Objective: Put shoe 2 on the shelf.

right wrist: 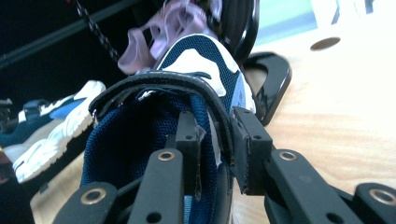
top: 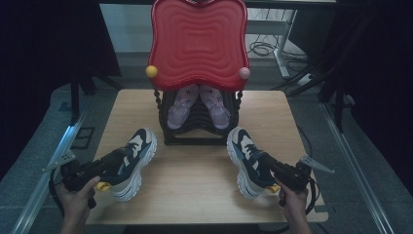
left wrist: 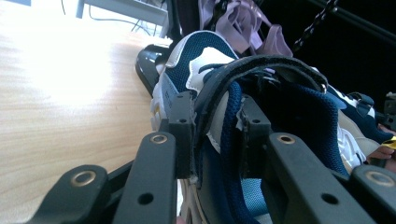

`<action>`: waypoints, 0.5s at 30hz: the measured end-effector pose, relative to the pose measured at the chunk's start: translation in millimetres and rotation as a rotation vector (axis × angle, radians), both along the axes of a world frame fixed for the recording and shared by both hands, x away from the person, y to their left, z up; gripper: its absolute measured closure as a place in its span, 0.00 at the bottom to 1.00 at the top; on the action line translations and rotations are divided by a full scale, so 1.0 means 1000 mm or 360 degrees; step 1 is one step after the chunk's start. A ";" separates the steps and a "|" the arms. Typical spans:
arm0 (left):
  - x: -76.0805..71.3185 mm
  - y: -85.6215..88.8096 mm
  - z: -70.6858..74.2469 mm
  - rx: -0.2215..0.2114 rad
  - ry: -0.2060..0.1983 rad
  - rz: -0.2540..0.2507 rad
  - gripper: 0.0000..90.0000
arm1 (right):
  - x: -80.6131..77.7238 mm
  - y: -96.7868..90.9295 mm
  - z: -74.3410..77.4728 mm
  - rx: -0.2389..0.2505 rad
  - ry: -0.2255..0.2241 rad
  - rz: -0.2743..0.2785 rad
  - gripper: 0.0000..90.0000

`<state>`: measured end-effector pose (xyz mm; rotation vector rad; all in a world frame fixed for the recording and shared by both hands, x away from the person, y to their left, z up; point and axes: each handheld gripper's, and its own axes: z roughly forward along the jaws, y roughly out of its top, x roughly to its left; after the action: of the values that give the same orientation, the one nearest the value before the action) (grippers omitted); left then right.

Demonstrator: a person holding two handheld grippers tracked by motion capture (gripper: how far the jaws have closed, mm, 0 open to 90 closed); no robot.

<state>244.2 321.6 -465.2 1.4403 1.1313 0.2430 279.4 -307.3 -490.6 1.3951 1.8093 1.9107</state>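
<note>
Both of my grippers are clamped on sneaker collars: left gripper (top: 108,168) pinching the side wall of the left sneaker (top: 132,162), right gripper (top: 272,171) the same on the right sneaker (top: 246,161), both soles on the table (top: 195,190) before the black shoe rack (top: 199,127). Mesh collar feels soft, likely to fold (shoe light, sole stiff). Heels hidden behind my jaws; the pink sandals (top: 198,105) sit half under the red tray (top: 198,41).
</note>
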 end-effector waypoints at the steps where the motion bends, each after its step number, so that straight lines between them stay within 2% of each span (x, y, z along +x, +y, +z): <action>1: 0.000 0.000 0.002 -0.0006 -0.0006 0.0007 0.80 | 0.000 -0.002 0.001 0.0019 -0.0004 -0.0010 0.83; 7: 0.003 0.006 0.015 -0.0034 -0.0060 0.0038 0.80 | 0.003 -0.014 0.007 0.0120 -0.0046 -0.0088 0.83; 12: 0.006 0.010 0.024 -0.0062 -0.0097 0.0059 0.80 | 0.008 -0.017 0.010 0.0149 -0.0071 -0.0108 0.83; 15: 0.007 0.012 0.025 -0.0079 -0.0096 0.0061 0.80 | 0.010 -0.015 0.014 0.0163 -0.0077 -0.0107 0.82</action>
<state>251.6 333.7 -439.9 1.3598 1.1094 0.2815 289.8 -322.2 -476.5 1.4094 1.6434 2.0100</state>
